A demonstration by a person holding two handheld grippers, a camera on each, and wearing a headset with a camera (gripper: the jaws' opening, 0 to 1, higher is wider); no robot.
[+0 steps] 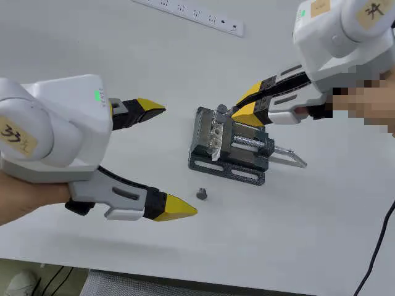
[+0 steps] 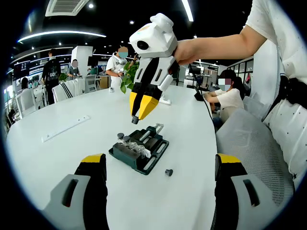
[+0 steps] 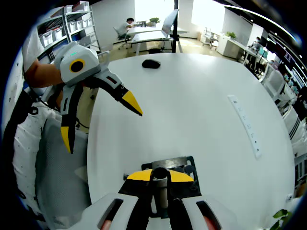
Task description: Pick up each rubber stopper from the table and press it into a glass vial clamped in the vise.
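Pinching one small dark held stopper (image 3: 160,178) between the yellow tips of the right gripper (image 1: 239,112), hanging just above the far corner of the vise (image 1: 229,148). Spotting a second stopper (image 1: 221,109) just beside those tips, apparently sitting on top of a vial there, though not showing how deeply seated. Noting a loose stopper (image 1: 202,194) lying alone on the white table (image 1: 296,234), near the vise's front edge but not touching it.

Judging these rubber pieces as very light, soft and grippy, and likely to squash or tip under a hard squeeze. Favouring a hold across the sides near the upper end, leaving the lower end free for the vial mouth.

Treating the clear glass vials (image 1: 216,137), clamped in a row between the vise faces, as stiff, slick and breakable. Reckoning a straight push down along the vial's axis safer than any sideways shove.

Holding the left gripper (image 1: 179,160) spread wide and gripping nothing, hovering on the near side with the loose stopper lying just beyond its tips. Noting a white power strip (image 1: 191,12) at the table's far edge.
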